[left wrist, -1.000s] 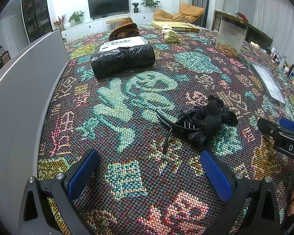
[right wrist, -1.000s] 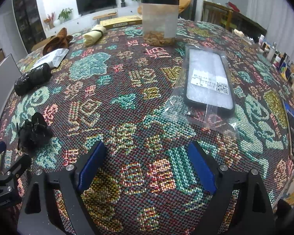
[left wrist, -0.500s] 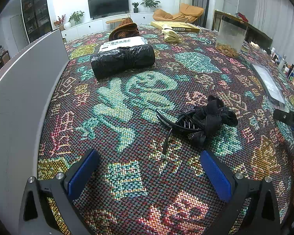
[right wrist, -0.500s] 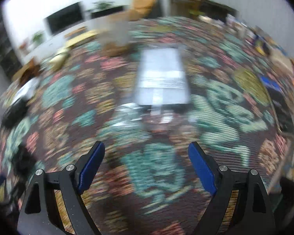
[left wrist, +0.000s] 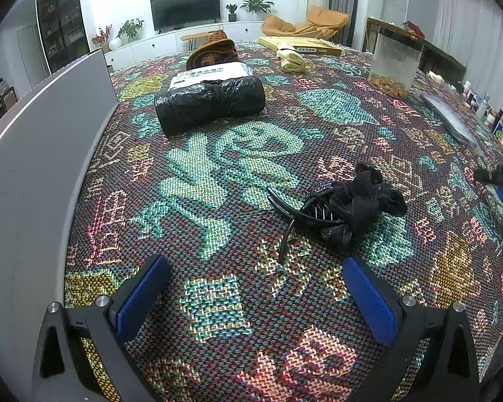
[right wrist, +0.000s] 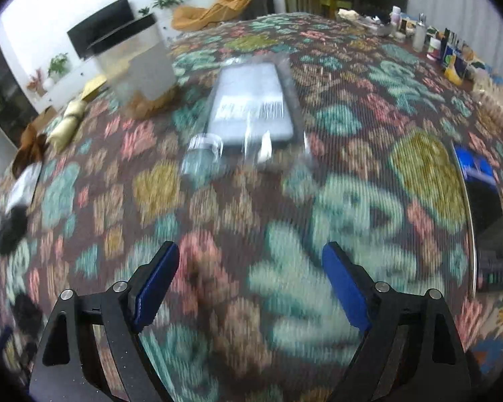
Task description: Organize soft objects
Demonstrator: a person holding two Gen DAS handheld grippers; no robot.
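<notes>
A: Where is the black hair clip (left wrist: 338, 211)?
B: On the patterned table (left wrist: 218, 301), just ahead of the left gripper (left wrist: 256, 296), whose jaws stand wide and empty.
A: And the right gripper (right wrist: 250, 286)?
B: Spread apart too, nothing between; a bagged phone case (right wrist: 251, 107) lies well ahead.

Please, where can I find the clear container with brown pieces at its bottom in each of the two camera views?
Left wrist view: the clear container stands far back, upper right.
Right wrist view: it stands upper left, blurred.
Shared landmark: the bagged phone case, right of the container in both views.
</notes>
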